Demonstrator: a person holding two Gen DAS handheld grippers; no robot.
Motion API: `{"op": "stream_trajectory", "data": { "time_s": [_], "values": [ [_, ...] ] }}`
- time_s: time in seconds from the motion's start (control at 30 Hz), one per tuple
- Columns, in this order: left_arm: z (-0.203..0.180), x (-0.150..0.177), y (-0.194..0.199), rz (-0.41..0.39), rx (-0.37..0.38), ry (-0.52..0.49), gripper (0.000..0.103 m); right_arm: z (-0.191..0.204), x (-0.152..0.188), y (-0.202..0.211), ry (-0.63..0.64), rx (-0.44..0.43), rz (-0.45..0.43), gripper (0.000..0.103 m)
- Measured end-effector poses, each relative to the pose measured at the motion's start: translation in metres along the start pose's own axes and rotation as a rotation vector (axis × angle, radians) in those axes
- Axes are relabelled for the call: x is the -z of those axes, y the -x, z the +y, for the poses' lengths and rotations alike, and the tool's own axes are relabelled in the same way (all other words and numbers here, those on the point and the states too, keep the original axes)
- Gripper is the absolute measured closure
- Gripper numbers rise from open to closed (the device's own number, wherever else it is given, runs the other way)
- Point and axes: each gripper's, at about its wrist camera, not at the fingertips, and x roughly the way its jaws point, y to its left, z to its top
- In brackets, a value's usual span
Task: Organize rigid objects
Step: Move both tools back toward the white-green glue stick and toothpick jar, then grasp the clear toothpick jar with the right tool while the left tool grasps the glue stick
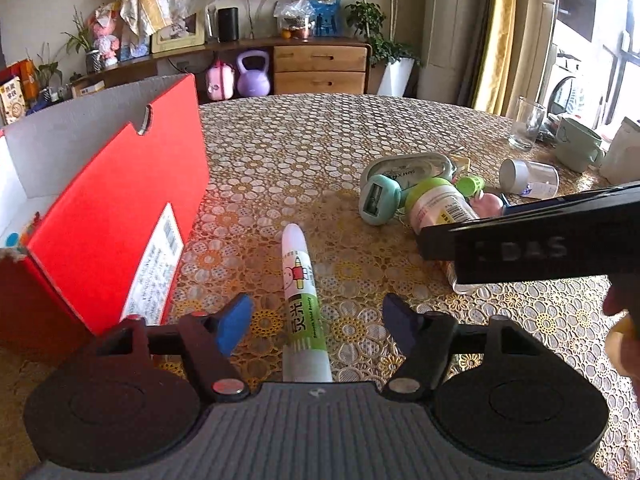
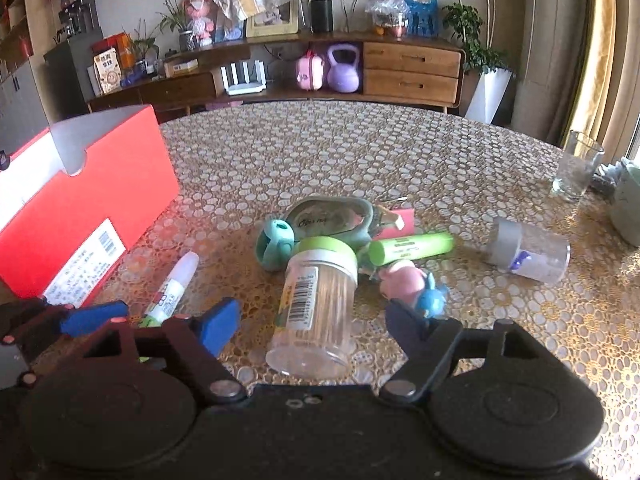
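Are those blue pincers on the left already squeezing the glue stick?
Apart. In the left wrist view the left gripper is open, and patterned tablecloth shows between each blue fingertip and the glue stick lying between them.

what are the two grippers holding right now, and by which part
Nothing is held. The left gripper is open, its fingers either side of the glue stick lying on the table. The right gripper is open around the toothpick jar, not clamped.

Glossy red cardboard box [image 1: 116, 216], clear plastic jar [image 2: 316, 308], lace-patterned tablecloth [image 1: 320, 152].
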Motion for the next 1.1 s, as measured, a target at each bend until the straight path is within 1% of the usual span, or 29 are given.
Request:
{"op": "stream_trajectory", "data": {
  "time_s": [0.07,0.13,0.17,0.2,0.23,0.3,0.33,0.43,0.5,0.57,0.77,0.87,1.1],
  "values": [
    [0.002,-0.001,-0.004,0.015,-0.001,0.012,0.046,0.002,-0.001,-0.004,0.002,0.008,0.006,0.029],
    [0.003,-0.001,-0.005,0.008,-0.002,0.021,0.049,0.002,-0.001,-0.008,-0.002,0.014,0.014,0.031],
    [0.003,-0.001,-0.005,0.007,-0.001,0.023,0.049,0.001,-0.001,-0.010,-0.004,0.014,0.016,0.033],
    [0.004,-0.001,-0.005,0.005,-0.003,0.025,0.051,0.001,-0.001,-0.011,-0.004,0.013,0.018,0.037],
    [0.004,-0.001,-0.005,0.001,-0.010,0.026,0.054,0.002,-0.001,-0.013,-0.004,0.020,0.022,0.039],
    [0.003,0.000,-0.005,-0.002,-0.020,0.023,0.063,0.003,-0.001,-0.016,-0.005,0.025,0.033,0.045],
    [0.003,0.000,-0.005,-0.002,-0.025,0.019,0.067,0.003,0.000,-0.018,-0.006,0.024,0.039,0.046],
    [0.004,-0.002,-0.005,0.006,-0.035,0.009,0.069,0.005,0.000,-0.020,-0.007,0.031,0.042,0.052],
    [0.005,-0.002,-0.005,0.008,-0.042,0.005,0.078,0.007,0.000,-0.021,-0.004,0.042,0.048,0.058],
    [0.006,-0.002,-0.005,0.010,-0.035,0.004,0.084,0.006,-0.001,-0.022,-0.006,0.045,0.052,0.059],
    [0.009,-0.003,-0.003,0.023,-0.018,0.006,0.086,0.005,0.001,-0.013,-0.029,0.048,0.065,0.060],
    [0.011,-0.003,-0.001,0.032,-0.001,0.018,0.086,0.007,0.005,-0.003,-0.035,0.039,0.063,0.060],
    [0.011,-0.002,0.015,0.025,0.000,0.017,0.086,0.012,0.017,0.027,-0.055,0.023,0.042,0.061]
  ]
}}
